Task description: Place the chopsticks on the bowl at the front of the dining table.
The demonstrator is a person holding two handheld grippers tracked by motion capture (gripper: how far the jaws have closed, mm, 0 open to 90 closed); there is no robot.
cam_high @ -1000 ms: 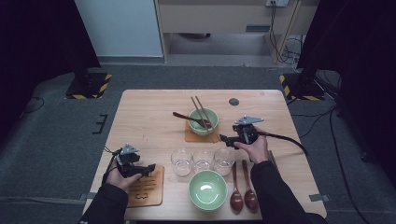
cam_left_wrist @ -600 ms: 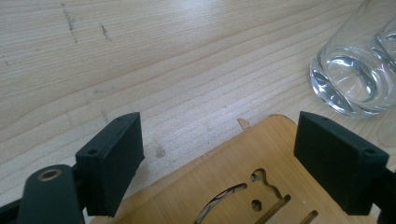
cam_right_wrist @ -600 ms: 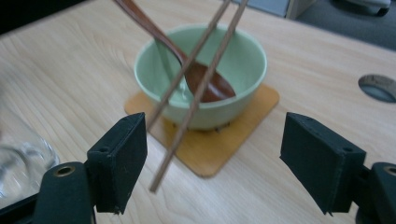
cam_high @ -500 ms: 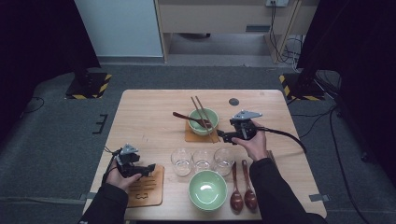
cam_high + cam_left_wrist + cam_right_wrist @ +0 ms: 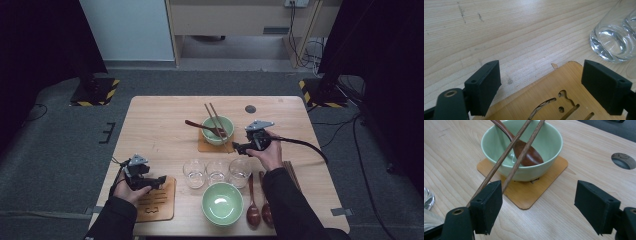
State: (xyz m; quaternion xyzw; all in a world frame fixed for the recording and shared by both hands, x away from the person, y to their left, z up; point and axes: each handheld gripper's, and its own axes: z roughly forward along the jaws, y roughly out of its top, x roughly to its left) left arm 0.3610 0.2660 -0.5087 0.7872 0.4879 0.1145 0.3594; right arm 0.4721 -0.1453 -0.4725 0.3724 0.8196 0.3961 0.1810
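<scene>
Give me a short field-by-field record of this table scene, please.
right gripper: open, empty, facing far bowl
far bowl: on square coaster, holding wooden spoon and chopsticks
left gripper: open, empty, over cut-out wooden coaster
glasses: three in a row
near bowl: empty, two spoons beside it

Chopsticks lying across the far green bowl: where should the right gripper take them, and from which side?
Probably at the chopsticks near ends, which jut past the bowl rim over the coaster, free of the spoon inside. The right gripper, jaws open, already faces them from the person's side; shifting toward its left jaw and closing across both sticks looks simplest.
</scene>
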